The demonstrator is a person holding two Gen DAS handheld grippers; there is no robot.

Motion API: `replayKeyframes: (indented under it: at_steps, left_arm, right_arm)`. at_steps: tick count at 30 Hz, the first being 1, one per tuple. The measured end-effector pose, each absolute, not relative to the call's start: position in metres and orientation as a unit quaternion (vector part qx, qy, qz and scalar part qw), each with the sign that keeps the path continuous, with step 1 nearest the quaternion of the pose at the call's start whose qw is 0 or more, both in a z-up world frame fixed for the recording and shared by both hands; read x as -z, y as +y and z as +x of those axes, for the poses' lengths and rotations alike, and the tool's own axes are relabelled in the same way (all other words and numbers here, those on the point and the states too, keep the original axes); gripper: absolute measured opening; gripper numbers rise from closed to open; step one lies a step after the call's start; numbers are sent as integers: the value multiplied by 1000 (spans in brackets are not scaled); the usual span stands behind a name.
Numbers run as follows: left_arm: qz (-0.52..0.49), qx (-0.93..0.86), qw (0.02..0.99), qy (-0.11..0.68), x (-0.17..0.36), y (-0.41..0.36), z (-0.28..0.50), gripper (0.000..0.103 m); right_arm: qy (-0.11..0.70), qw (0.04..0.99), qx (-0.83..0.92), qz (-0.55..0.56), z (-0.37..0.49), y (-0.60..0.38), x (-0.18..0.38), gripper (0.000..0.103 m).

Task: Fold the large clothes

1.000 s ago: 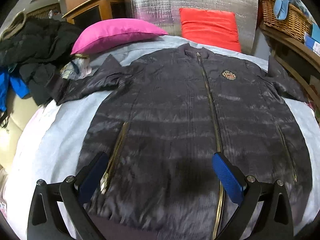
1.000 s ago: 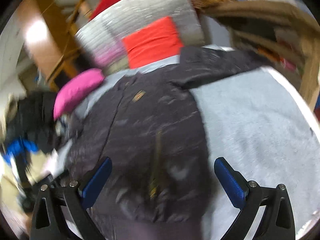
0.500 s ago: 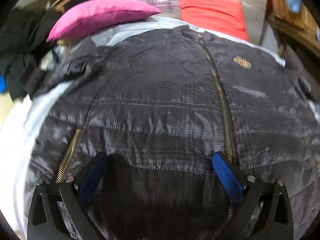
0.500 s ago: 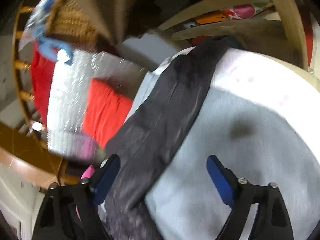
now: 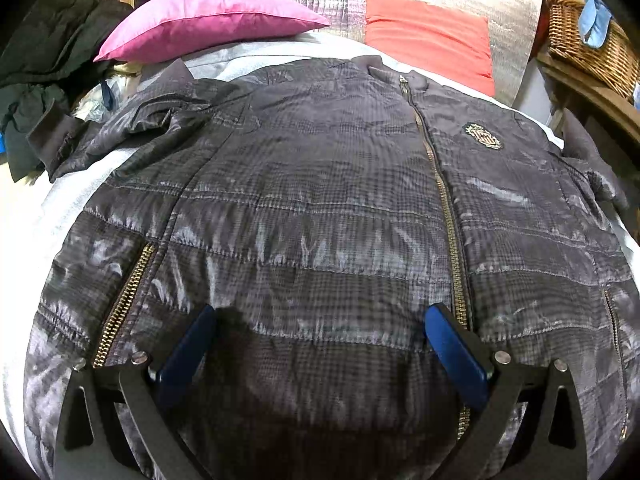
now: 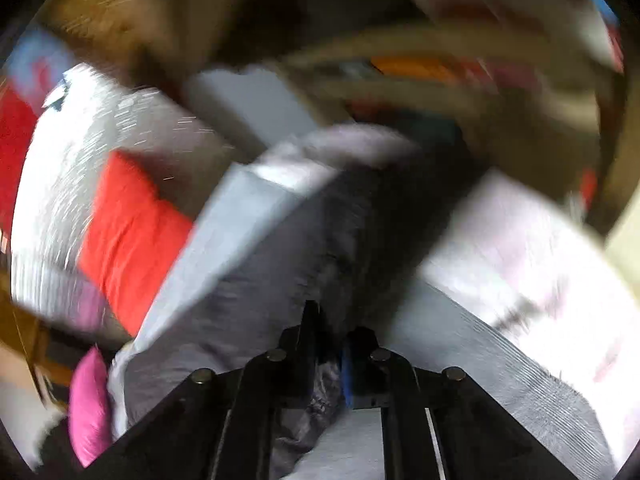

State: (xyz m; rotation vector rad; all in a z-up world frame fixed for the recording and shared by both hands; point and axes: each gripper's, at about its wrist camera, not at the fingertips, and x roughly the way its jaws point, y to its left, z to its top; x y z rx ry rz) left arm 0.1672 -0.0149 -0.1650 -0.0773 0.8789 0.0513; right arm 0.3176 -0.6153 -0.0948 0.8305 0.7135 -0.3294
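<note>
A dark grey quilted jacket (image 5: 320, 208) lies front up and zipped on a pale bed sheet (image 5: 52, 208), sleeves spread to both sides. My left gripper (image 5: 320, 344) is open and empty, low over the jacket's lower front, left of the gold zip (image 5: 444, 200). In the blurred right wrist view, my right gripper (image 6: 330, 356) is shut on the jacket's sleeve (image 6: 352, 220), which runs away from the fingers across the sheet (image 6: 500, 340).
A pink pillow (image 5: 208, 20) and a red cushion (image 5: 428, 36) lie at the bed's head against a silver panel. Dark clothes (image 5: 48, 48) are piled at the left. A wicker basket (image 5: 588, 48) sits on a wooden shelf at the right.
My right gripper swung to the jacket's right sleeve and shut on it. My left gripper moved in low over the jacket's front and stayed open.
</note>
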Motion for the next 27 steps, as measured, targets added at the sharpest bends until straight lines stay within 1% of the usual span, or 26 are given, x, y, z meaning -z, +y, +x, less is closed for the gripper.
replayKeyframes:
  at_steps: [4,7,9,11,12,13,14,15,17,19,23,27]
  left_arm:
    - [-38,-25,905,424,165,-16,171,103]
    - [-40,-24,904,424,165,-15,170,103]
    - [-42,-23,904,424,165,-15,170,103]
    - [-44,-23,904,424,165,-14,169,103]
    - [-45,-23,904,424,165,-14,169,103]
    - [-45,-22,904,424,165,-14,170,103]
    - [-47,-22,904,424,165,-13,170,103]
    - [-49,-20,904,423,165,-12,170,103]
    - [-51,-20,904,423,165,-13,171,103]
    - [-50,-21,905,423,165,-13,171,103]
    - [-47,-23,905,423,165,-14,171,103]
    - [-47,-23,905,423,164,-14,172,103]
  right_arm:
    - [291,914,90,268,333,-525,-3,10]
    - [259,952,16,161,327,-421,-52,10]
    - [250,964,-38,85,315,-341,-63,10]
    - [255,963,-83,39,306,-279,-53,11]
    - [278,954,-112,13,304,-243,-37,19]
    - [305,942,-138,-2,302,-215,-17,40]
    - [325,933,-156,-6,296,-197,2,65]
    - [357,918,-174,-4,294,-179,28,103]
    - [399,897,-192,12,288,-165,61,103]
    - [410,889,-199,49,286,-170,76,103]
    - [382,894,-190,137,266,-216,68,103]
    - [349,892,-162,236,275,-274,55,103]
